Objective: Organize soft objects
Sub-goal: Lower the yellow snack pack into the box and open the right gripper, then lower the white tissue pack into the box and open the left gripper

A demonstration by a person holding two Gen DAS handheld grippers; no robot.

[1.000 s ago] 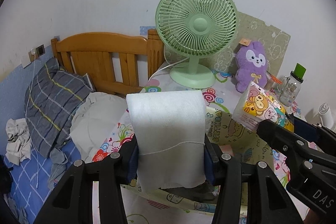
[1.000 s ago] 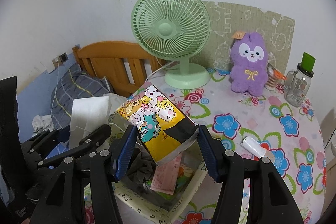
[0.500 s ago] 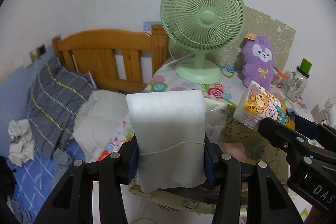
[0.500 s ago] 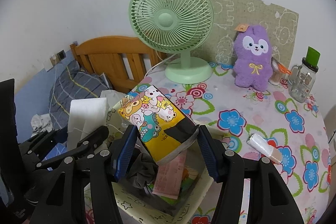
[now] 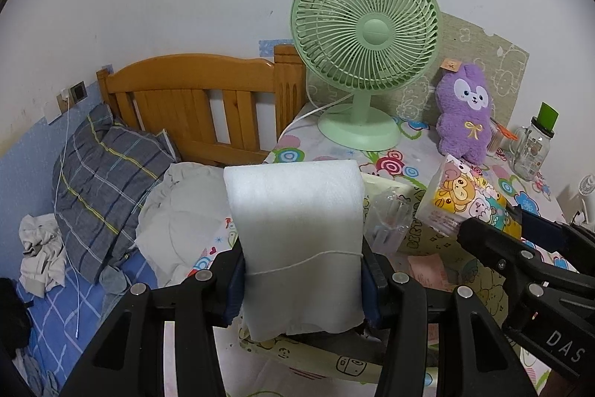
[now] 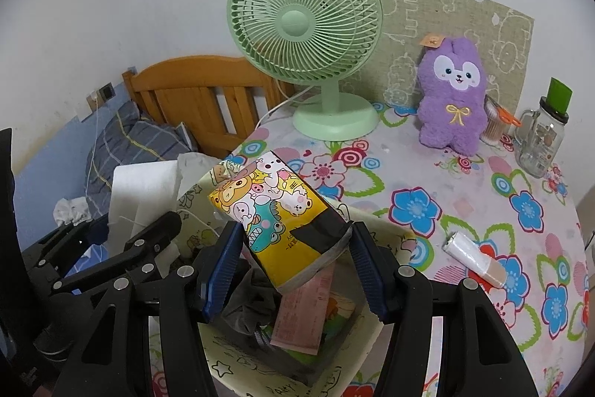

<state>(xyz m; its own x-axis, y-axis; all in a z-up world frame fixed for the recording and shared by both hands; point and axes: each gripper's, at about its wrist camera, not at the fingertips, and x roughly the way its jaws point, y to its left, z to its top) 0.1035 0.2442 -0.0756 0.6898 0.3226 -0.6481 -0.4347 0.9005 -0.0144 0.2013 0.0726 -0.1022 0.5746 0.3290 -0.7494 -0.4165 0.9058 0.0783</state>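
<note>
My left gripper is shut on a white foam roll tied round with a thin string, held upright. My right gripper is shut on a tissue pack printed with cartoon animals, tilted to the left. Both hang over a cream fabric storage box at the table's near left edge, which holds a dark cloth and a pink packet. In the right wrist view the foam roll and left gripper show at the left. The tissue pack shows at the right of the left wrist view.
A green fan stands at the table's back, with a purple plush toy and a glass jar to its right. A small white roll lies on the flowered tablecloth. A bed with a plaid pillow lies to the left.
Both views have drifted slightly, the fan sitting a little higher in each. The grips on the foam roll and the tissue pack are unchanged.
</note>
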